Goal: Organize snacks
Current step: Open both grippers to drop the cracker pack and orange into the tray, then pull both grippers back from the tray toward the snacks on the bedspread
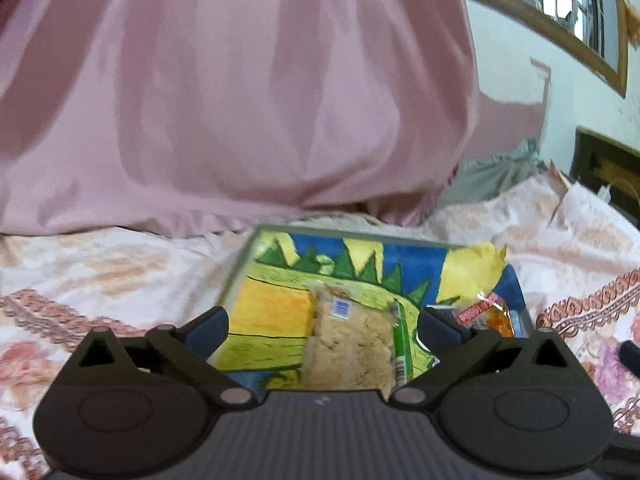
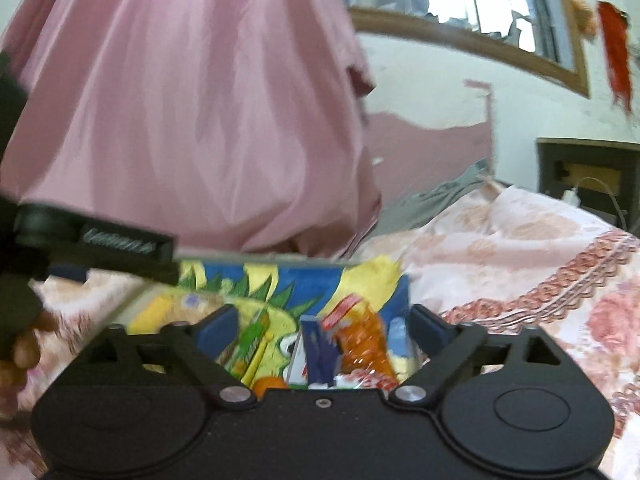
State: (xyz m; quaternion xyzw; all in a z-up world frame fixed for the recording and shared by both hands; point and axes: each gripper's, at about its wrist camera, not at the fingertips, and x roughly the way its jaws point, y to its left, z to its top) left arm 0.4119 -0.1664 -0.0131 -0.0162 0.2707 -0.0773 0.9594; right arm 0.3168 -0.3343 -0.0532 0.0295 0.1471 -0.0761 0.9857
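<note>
A shallow rectangular tray (image 1: 276, 280) with a thin grey rim and a glossy cartoon print in yellow, green and blue is seen lying on a soft floral bedspread (image 1: 100, 276) of pink and cream, just ahead of both grippers. The left gripper (image 1: 322, 330) is held with its two blue-padded fingers spread wide, nothing being pinched between them; just beyond the gap lies one clear-wrapped block of pale, crumbly biscuits (image 1: 348, 356), oblong and bearing a small blue label. Along the right edge of that block a slim green stick pack (image 1: 399, 344) is laid. Further to the right of this gripper, one crinkled yellow bag (image 1: 472, 276) and one shiny orange sachet (image 1: 494, 316) with a red band are found in the tray.

The right gripper (image 2: 324, 330) is likewise spread wide and empty — its pads clear of everything. Directly ahead of its gap a dark blue flat packet (image 2: 320, 354) stands beside the orange sachet, and a small round orange item (too blurred to name) is glimpsed near its base. To its left the other gripper's black body is seen, with fingers of a hand (image 2: 24, 350) below it. Behind the tray hangs smooth pink fabric (image 1: 240, 100) in long folds.
</note>
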